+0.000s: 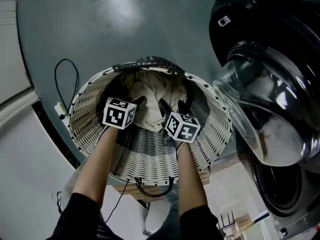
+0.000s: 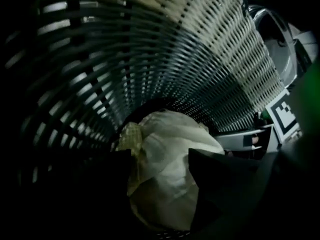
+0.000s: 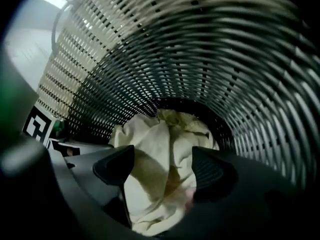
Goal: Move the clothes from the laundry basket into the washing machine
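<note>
count: one laundry basket (image 1: 212, 134), one washing machine (image 1: 280, 39), one heap of pale clothes (image 1: 152, 101), two grippers. the woven basket stands on the floor (image 1: 100, 29) just beside the machine, and it has two dark handles, one at the far rim (image 1: 150, 61) and one at the near rim (image 1: 155, 190). the machine's round glass door (image 1: 260, 109) stands open beside the basket. the clothes lie crumpled at the bottom of the basket; how many pieces make up the heap cannot be told.

left gripper (image 2: 159, 156): reaches down inside the basket. its fingers (image 2: 220, 184) stand wide apart, with the pale cloth showing between them; they are not closed on it.

right gripper (image 3: 162, 154): inside the basket, just beside the left one. its fingers (image 3: 212, 171) stand wide apart over the same heap, cloth between them, nothing gripped.
</note>
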The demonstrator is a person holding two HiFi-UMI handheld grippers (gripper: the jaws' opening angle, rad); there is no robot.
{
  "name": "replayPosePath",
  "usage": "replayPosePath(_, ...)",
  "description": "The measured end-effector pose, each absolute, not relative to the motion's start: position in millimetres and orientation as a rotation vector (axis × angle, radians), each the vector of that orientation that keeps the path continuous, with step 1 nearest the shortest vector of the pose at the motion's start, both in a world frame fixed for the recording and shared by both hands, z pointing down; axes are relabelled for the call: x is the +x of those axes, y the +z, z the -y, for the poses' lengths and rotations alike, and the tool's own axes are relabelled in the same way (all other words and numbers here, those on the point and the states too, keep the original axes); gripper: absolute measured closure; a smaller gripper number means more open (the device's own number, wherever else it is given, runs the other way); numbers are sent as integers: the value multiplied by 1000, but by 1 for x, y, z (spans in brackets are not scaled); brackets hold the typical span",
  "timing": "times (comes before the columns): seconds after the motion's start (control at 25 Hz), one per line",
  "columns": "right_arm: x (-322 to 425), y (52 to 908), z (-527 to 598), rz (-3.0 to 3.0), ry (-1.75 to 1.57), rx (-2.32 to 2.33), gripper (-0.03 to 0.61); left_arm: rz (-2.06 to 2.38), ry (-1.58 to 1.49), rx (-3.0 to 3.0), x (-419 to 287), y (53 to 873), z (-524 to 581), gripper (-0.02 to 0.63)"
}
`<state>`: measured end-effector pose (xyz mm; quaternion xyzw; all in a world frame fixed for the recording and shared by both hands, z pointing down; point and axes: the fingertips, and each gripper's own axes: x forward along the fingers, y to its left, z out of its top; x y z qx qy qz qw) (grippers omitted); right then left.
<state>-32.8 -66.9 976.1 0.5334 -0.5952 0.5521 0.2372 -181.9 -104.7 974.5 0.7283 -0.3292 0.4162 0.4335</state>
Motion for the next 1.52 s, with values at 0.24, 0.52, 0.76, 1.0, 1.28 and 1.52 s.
replayPosePath(0.24, -49, 1018, 56, 1598, 1588, 1352, 160, 738, 1147, 1757, -180, 1014, 90, 251)
replayPosePath(0.52, -66, 1036, 45, 1599, 1606, 1279, 387, 763, 1133, 1651, -182, 1023, 76, 561)
replayPosePath(0.76, -56, 998, 65, 1634, 1490, 1354, 515, 778, 1055, 1764, -166, 987, 89, 568)
replayPosePath(1.0, -41, 913, 88, 1747, 1380, 1455, 517, 864, 977, 1904, -155, 906, 112, 569)
replayPosePath(1.28, -46, 808, 96, 1860, 1249, 1500, 518, 941, 878, 2025, -159, 803, 119, 571)
replayPosePath(1.52, -47, 722, 94, 1933, 1172, 1596, 518, 955, 841, 2153, -161, 716, 116, 571)
